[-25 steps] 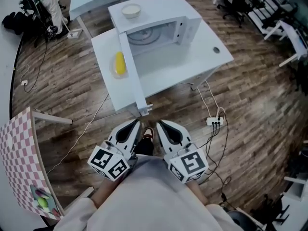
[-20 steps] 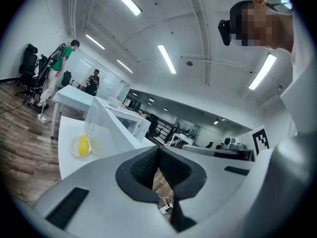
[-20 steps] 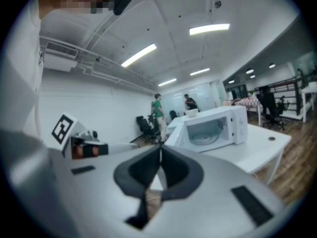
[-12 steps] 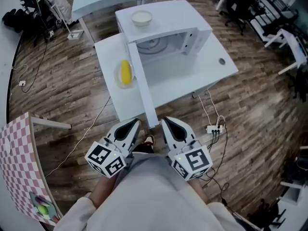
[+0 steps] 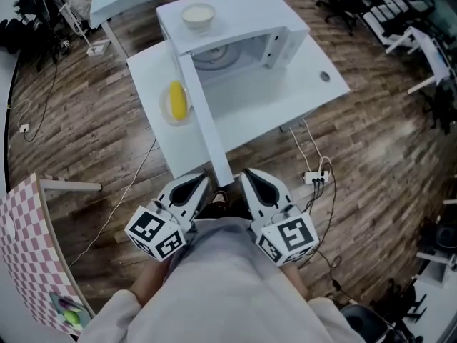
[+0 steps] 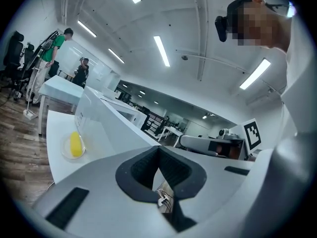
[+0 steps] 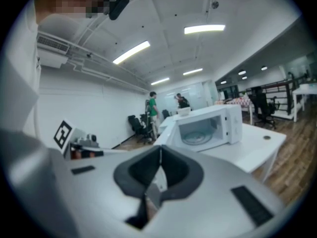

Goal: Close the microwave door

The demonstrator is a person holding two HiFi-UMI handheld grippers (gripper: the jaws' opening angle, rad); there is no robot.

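Open microwave door (image 5: 205,120) spans the table (image 5: 285,107), walling off the plate (image 5: 163,109).

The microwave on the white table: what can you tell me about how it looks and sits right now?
The microwave is a white box on the white table, with its opening toward the person. Its door, hinged at the person's left, is swung wide open and juts toward them. Inside lies a round glass turntable with nothing on it. A small pale bowl rests on its roof. The left claw and right claw are shut and clear of it.
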